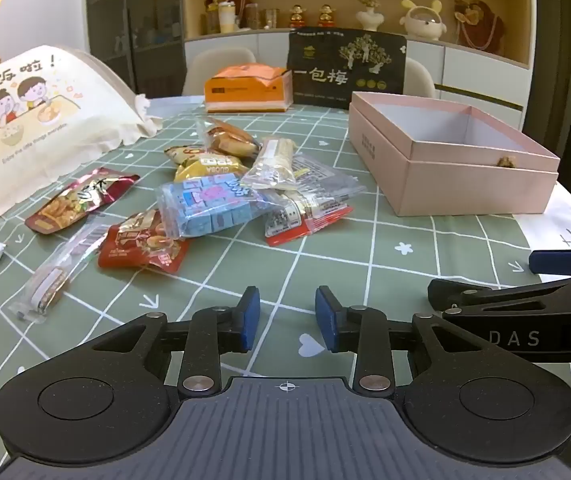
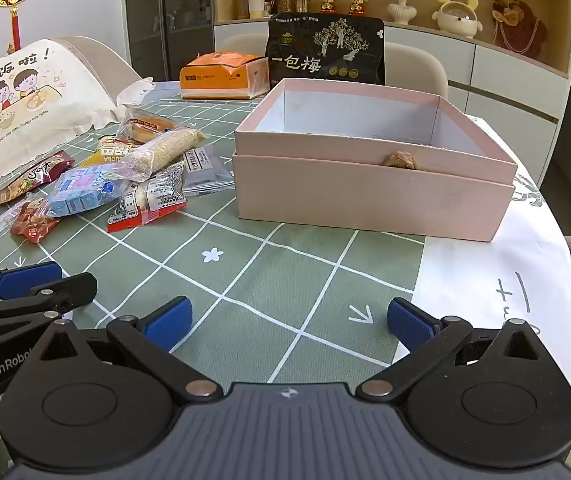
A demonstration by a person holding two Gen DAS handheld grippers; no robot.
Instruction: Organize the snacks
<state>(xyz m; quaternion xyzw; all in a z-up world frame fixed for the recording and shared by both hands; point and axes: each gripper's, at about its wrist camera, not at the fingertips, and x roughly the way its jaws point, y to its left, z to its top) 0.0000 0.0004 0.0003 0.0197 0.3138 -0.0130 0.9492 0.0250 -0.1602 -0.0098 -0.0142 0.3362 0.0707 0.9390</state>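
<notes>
both claws hovered low over the green checked tablecloth (image 2: 269, 280), side by side and tilted downward, neither touching anything. left claw (image 1: 287, 318) had its blue pads (image 1: 250, 320) drawn fairly close together with only bare cloth showing in the gap, so it was released and held nothing. right claw (image 2: 288, 322) stood spread wide, its pads (image 2: 167, 320) far apart over the cloth, also released and empty; its black linkage reached into the left claw's view at the right edge.

ahead and to the left of the left claw lay the snack pile (image 1: 221, 196), loose on the cloth: a clear bag of blue cubes (image 1: 209, 206) on top in the middle, a red packet (image 1: 141, 246) just nearer, a dark red packet (image 1: 81, 200) further left, a clear-wrapped biscuit stick (image 1: 55, 270) nearest on the left, a yellow packet (image 1: 205, 162) and a wrapped pastry (image 1: 227, 138) behind, a pale rice bar (image 1: 273, 162) leaning across flat printed packets. straight ahead of the right claw sat the pink box (image 2: 369, 196), open and with no snacks visible inside, a small brown knot on its front wall. beyond the box stood a black bag (image 2: 325, 50) upright and an orange tissue box (image 2: 221, 76) beside it. a cream cushion (image 1: 33, 120) lay far left.
</notes>
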